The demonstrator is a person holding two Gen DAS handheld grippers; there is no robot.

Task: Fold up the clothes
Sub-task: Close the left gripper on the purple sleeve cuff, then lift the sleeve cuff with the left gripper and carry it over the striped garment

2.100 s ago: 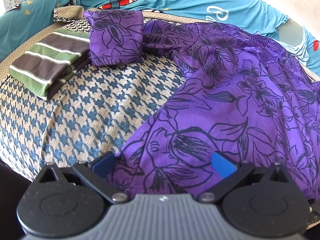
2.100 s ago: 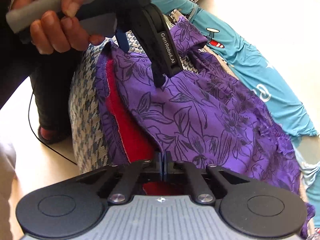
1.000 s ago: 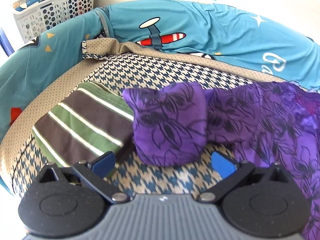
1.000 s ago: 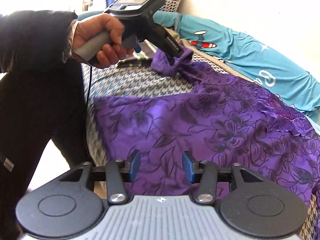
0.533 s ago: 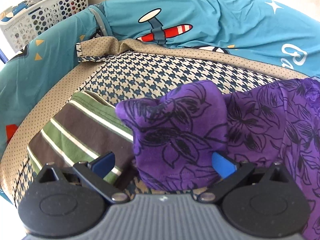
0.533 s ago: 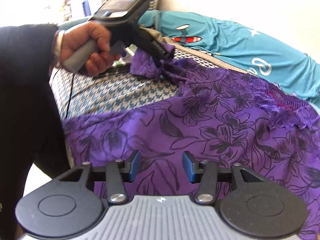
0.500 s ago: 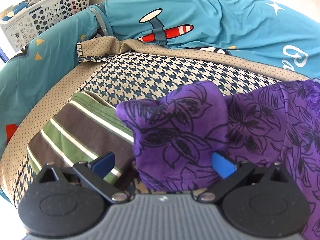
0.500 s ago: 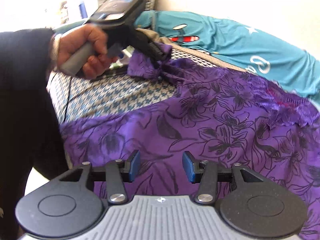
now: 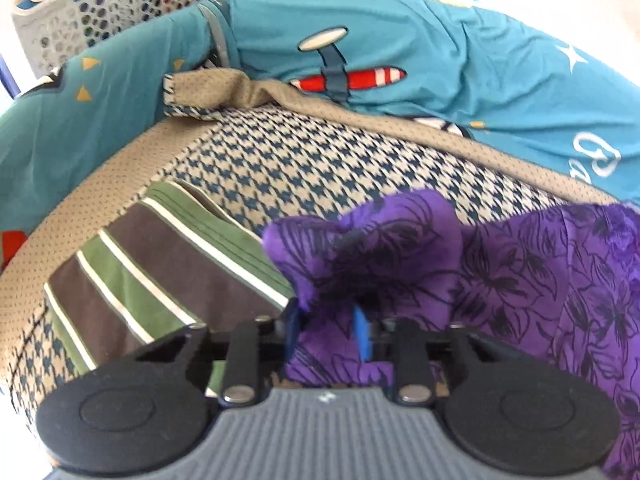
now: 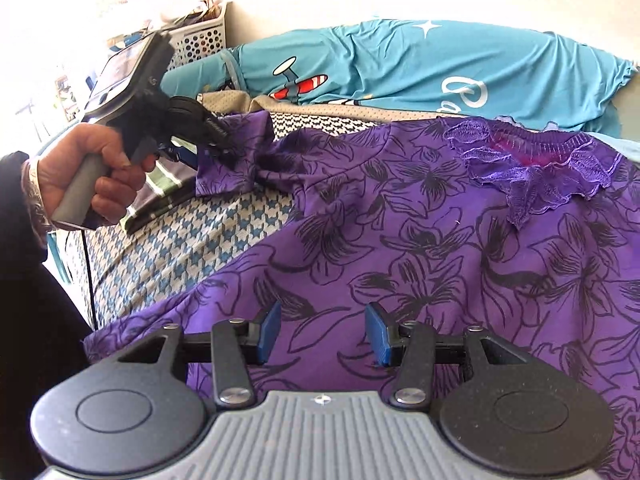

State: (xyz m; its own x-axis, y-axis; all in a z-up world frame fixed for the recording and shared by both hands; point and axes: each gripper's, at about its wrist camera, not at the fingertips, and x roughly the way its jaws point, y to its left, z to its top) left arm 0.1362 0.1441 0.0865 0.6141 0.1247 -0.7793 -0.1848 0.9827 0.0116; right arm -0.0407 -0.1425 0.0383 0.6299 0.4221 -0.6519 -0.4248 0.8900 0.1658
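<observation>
A purple flower-print top [image 10: 440, 240] lies spread on the houndstooth cover [image 9: 300, 168], lace neckline at the far right. Its sleeve [image 9: 380, 248] is bunched up between the blue pads of my left gripper [image 9: 324, 332], whose jaws are closing and pinch the cloth. In the right wrist view a person's hand [image 10: 92, 176] holds that left gripper [image 10: 224, 148] at the sleeve [image 10: 240, 152]. My right gripper [image 10: 323, 334] hovers just over the top's lower body, its jaws apart, with nothing between the pads.
A folded green, brown and white striped garment [image 9: 160, 272] lies just left of the sleeve. Teal cloth with an airplane print [image 9: 440, 60] lies along the far edge. A white perforated basket [image 9: 100, 12] stands at the back left. A dark-clothed body [image 10: 24, 280] fills the left.
My left jaws have gone from wide apart to pinched on the sleeve, which now puckers between the pads. The right gripper has rolled and slid sideways over the top, still open.
</observation>
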